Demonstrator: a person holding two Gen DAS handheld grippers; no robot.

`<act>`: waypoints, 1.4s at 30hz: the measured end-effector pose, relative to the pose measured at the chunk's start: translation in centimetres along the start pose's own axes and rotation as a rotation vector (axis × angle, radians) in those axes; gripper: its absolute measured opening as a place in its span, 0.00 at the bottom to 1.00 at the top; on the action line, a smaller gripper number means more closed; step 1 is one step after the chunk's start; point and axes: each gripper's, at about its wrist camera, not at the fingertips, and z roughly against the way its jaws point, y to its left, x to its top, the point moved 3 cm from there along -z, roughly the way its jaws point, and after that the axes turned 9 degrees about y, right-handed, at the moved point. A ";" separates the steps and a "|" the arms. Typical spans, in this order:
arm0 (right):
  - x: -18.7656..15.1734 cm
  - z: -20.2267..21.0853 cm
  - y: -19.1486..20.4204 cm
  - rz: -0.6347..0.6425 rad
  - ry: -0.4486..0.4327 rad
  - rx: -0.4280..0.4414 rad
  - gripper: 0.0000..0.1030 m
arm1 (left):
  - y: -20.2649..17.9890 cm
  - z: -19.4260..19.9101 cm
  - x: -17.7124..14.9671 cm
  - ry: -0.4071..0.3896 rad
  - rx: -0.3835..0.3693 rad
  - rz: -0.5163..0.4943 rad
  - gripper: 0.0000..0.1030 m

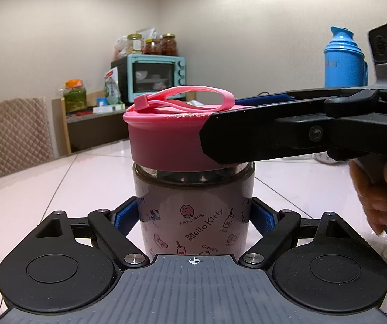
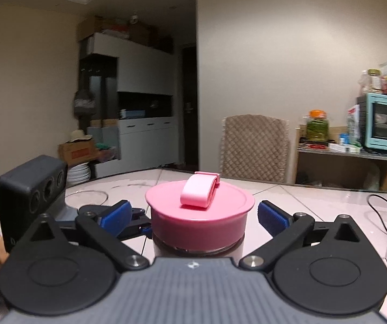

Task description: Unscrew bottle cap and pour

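Observation:
A glass bottle (image 1: 193, 216) with Hello Kitty print stands upright on the white tiled table (image 1: 58, 178). It has a wide pink cap (image 1: 166, 143) with a pink loop strap (image 1: 193, 95). My left gripper (image 1: 194, 217) is shut on the bottle's body, blue pads on both sides. In the right wrist view the pink cap (image 2: 198, 216) sits between the blue pads of my right gripper (image 2: 200, 216), with a small gap on each side; the jaws are open around it. The right gripper's finger (image 1: 260, 140) reaches in from the right at cap height.
A blue thermos (image 1: 344, 59) stands at the back right. A teal toaster oven (image 1: 155, 78) and jars sit on a side shelf. A quilted chair (image 2: 255, 148) is at the table's far edge. A glass lid (image 2: 85, 197) lies on the table; a black cable (image 2: 382, 205) runs at right.

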 end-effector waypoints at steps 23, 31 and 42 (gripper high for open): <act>-0.4 -2.8 1.4 -0.073 0.027 -0.163 0.85 | 0.0 0.0 0.0 0.000 0.001 0.000 0.87; -0.9 -2.7 1.6 -0.068 0.009 -0.157 0.83 | 0.1 0.0 0.0 0.000 0.000 0.000 0.87; -1.0 -2.4 0.3 -0.004 0.002 -0.041 0.83 | 0.1 -0.1 0.1 0.000 0.000 0.001 0.87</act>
